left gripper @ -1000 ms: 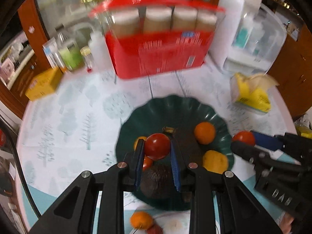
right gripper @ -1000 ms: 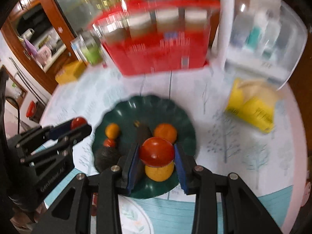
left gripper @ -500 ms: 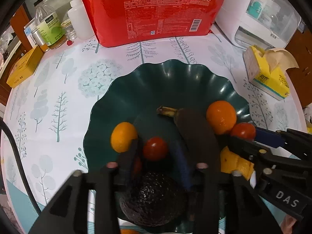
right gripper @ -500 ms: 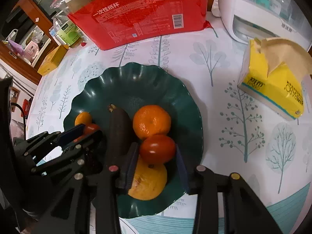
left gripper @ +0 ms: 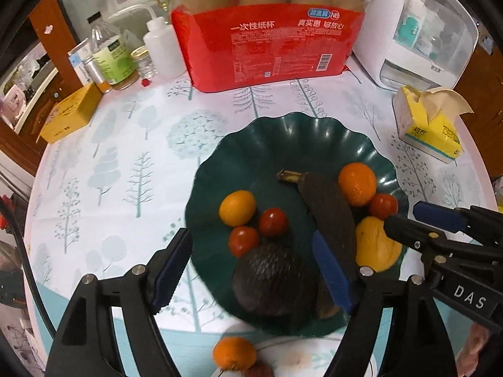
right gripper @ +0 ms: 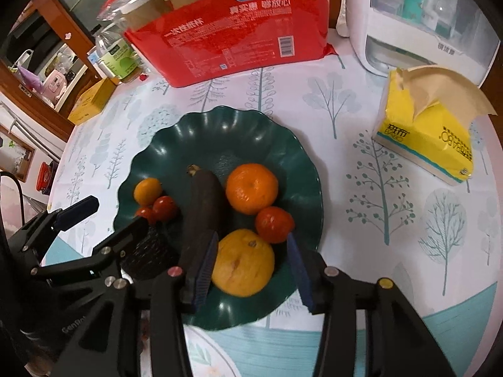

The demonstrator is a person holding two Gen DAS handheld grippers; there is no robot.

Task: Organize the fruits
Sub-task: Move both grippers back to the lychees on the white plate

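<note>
Left wrist view: left tongs [left gripper: 251,270] spread wide, nothing held, hovering over the near edge of the green plate [left gripper: 267,144]. Between the pads sit an avocado [left gripper: 270,278] and two small tomatoes [left gripper: 274,221] [left gripper: 243,240], all lying on the plate. A small orange [left gripper: 237,207] is just left of the far tomato. A blackened banana [left gripper: 327,213] runs near-to-far through the plate's middle. Right of it: a mandarin [left gripper: 357,183], a third tomato [left gripper: 383,206], a yellow-orange fruit [left gripper: 374,245]. Another mandarin [left gripper: 234,353] sits off the plate, near edge of the desk [left gripper: 94,172].

Right wrist view: right tongs [right gripper: 250,264] also wide, empty, straddling the yellow-orange fruit [right gripper: 242,262]; the third tomato [right gripper: 274,224] lies free just past the right pad, touching the mandarin [right gripper: 252,188]. Left pad is right beside the banana [right gripper: 202,207]; contact unclear.

Far side of desk: red cup pack [right gripper: 226,25], yellow tissue box [right gripper: 430,138] on the right.
</note>
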